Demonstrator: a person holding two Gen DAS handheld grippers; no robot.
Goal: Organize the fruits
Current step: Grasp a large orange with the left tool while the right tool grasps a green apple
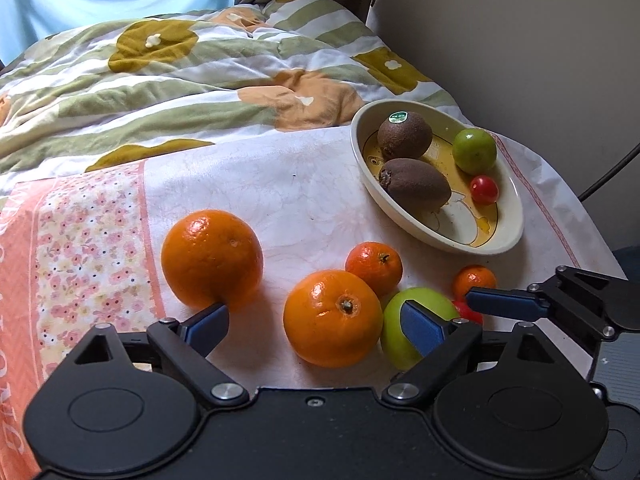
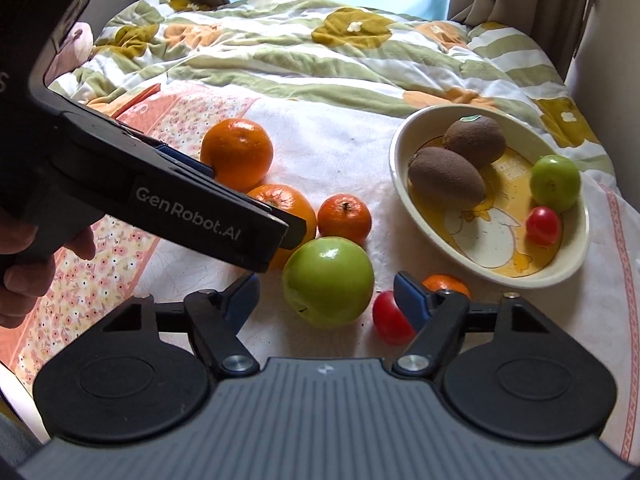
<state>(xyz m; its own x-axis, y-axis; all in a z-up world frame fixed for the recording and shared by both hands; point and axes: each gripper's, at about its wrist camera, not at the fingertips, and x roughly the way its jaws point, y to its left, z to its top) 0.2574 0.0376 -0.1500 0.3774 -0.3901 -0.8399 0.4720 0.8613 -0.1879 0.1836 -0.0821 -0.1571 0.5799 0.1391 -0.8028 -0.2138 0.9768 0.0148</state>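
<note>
My left gripper [image 1: 316,320] is open, low over the cloth, with a mid-sized orange [image 1: 332,318] between its fingers and a gap on each side. A bigger orange [image 1: 212,258] lies just past its left finger. In the right wrist view my right gripper [image 2: 326,292] is open around a green apple [image 2: 328,280], its pads clear of the apple. A mandarin [image 2: 344,218], a smaller mandarin [image 2: 446,282] and a red tomato [image 2: 388,318] lie close by. The cream oval bowl [image 2: 400,168] holds two kiwis, a small green fruit and a cherry tomato.
The fruit lies on a white and pink floral cloth [image 1: 92,240] over a bed, with a rumpled flowered quilt [image 1: 180,80] behind. A wall and a dark cable run along the right. A hand [image 2: 24,264] holds the left gripper's black body [image 2: 120,168], close beside the right gripper.
</note>
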